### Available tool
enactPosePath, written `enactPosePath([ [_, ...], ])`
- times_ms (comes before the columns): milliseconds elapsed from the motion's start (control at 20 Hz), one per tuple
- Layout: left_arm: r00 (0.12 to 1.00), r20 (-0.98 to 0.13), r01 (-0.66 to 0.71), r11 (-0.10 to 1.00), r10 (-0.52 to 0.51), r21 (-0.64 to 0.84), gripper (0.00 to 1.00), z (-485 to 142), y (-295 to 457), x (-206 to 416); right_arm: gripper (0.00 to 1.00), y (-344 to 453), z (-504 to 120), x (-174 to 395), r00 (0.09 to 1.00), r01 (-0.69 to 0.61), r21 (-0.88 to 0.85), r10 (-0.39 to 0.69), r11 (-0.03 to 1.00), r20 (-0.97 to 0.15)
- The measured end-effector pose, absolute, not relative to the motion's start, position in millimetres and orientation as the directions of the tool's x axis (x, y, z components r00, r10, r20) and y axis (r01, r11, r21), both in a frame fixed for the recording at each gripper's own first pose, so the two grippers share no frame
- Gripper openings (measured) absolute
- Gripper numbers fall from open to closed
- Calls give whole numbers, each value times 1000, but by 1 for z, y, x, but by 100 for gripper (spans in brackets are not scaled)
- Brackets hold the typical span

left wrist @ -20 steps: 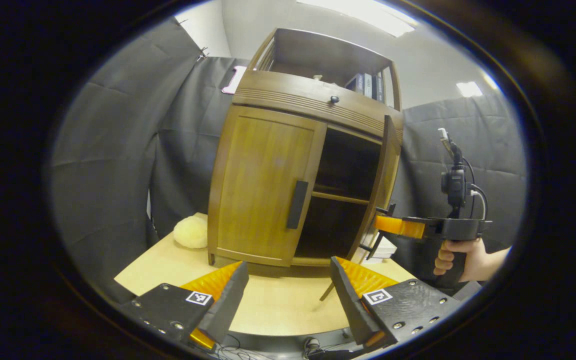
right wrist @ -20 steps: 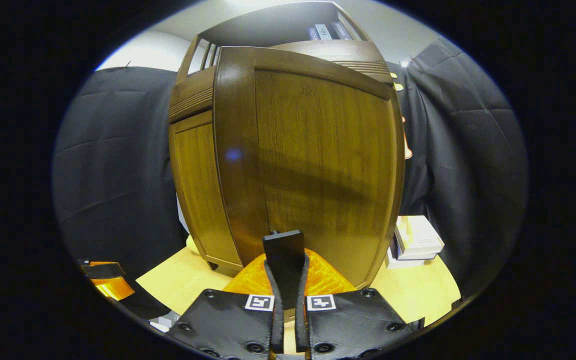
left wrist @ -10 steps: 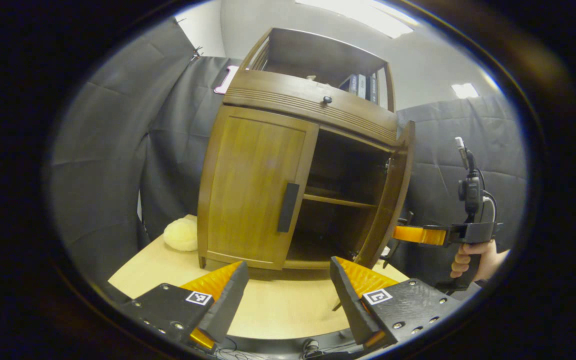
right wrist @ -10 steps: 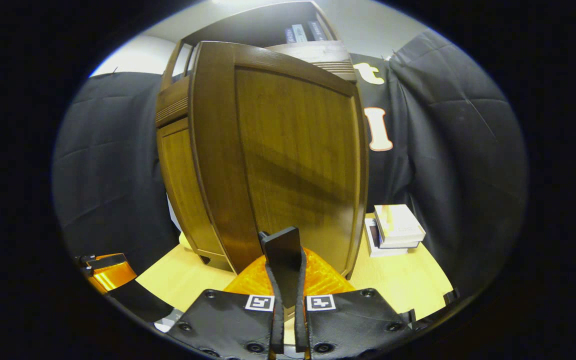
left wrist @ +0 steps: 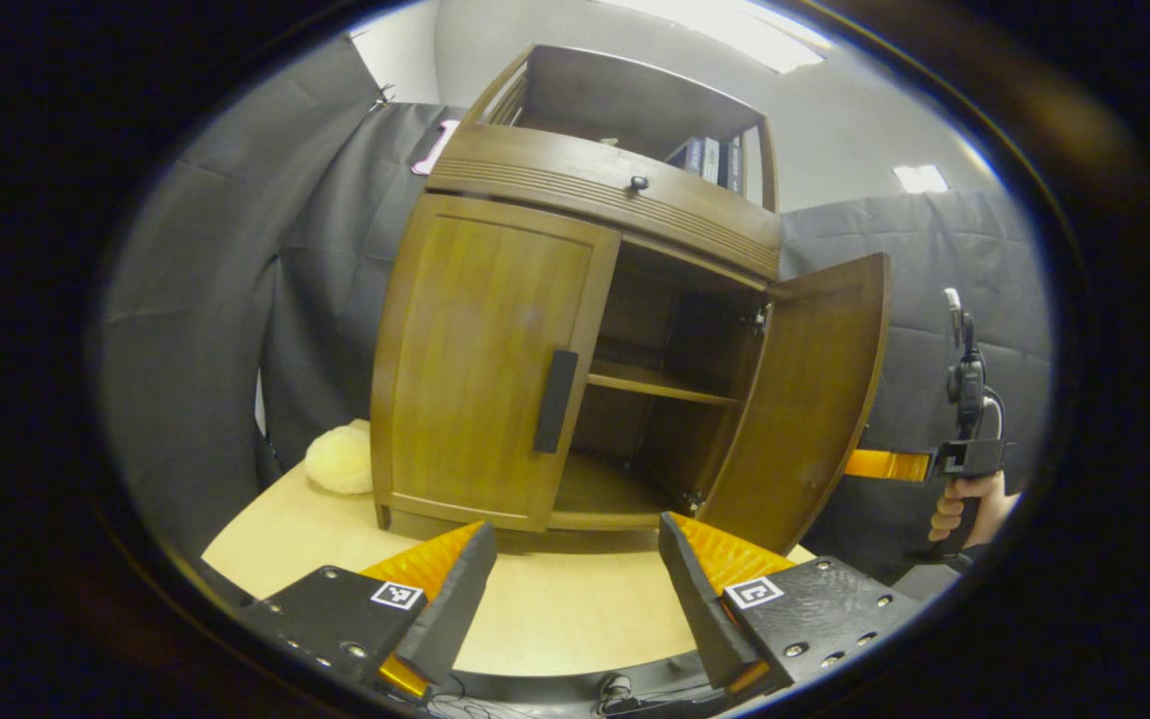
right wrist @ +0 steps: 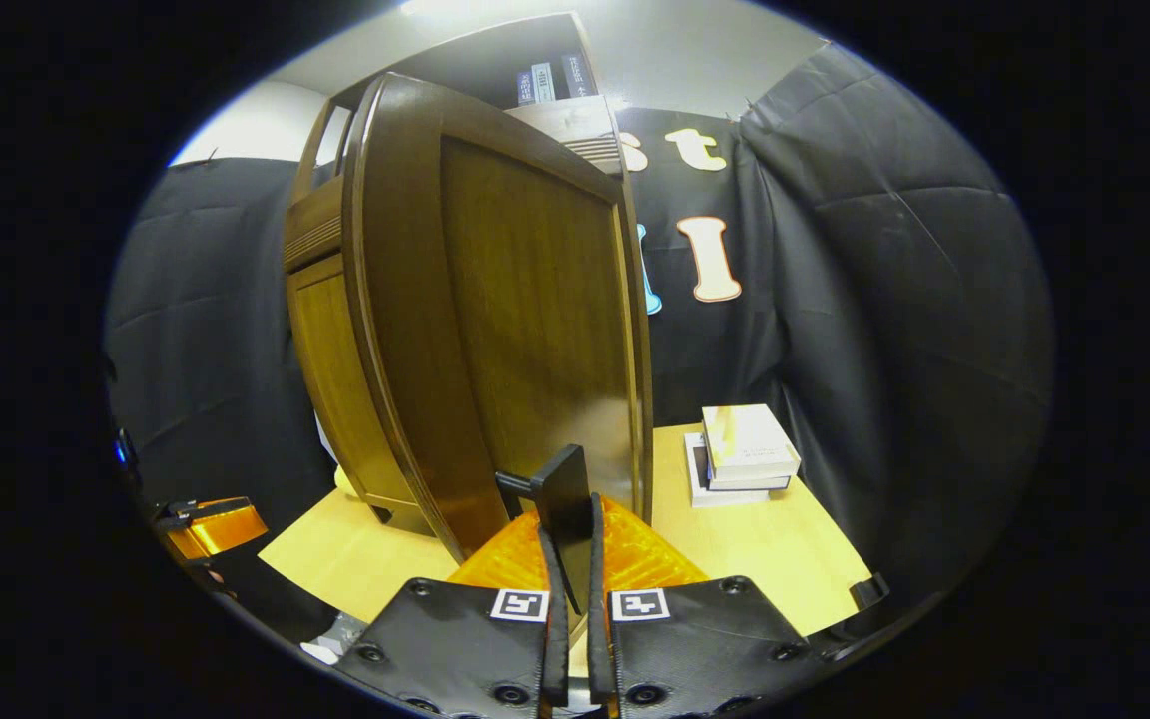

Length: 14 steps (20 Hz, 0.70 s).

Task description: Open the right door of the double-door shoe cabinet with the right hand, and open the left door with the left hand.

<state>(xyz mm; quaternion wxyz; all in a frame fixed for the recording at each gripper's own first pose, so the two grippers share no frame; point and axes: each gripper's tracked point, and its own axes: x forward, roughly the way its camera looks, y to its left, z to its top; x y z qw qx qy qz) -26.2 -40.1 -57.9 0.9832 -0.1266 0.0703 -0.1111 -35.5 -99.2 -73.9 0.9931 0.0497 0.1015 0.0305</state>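
Right door [left wrist: 805, 399] wider than before

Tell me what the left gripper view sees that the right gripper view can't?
Left gripper view: the shelf inside, the left handle, a fluffy ball. Right gripper view: stacked books, and the right gripper shut on the right handle. Both: the cabinet, its open right door, the table.
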Motion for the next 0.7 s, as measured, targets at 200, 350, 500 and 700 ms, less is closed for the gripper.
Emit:
enactPosePath([
  [200,958,-119,226,943,-260,-243,93,-60,-40,-27,5,-123,-75,-40,981,-44,95,61,994,-182],
  [350,952,-127,241,940,-277,-243,93,-60,-43,-29,5,-146,-74,-42,984,-14,114,34,993,-172],
  [500,949,-134,248,938,-286,-241,93,-62,-43,-30,8,-164,-74,-44,986,11,121,9,993,-167],
  [700,944,-136,261,934,-299,-242,93,-61,-45,-31,5,-182,-74,-50,987,51,142,-28,989,-160],
])
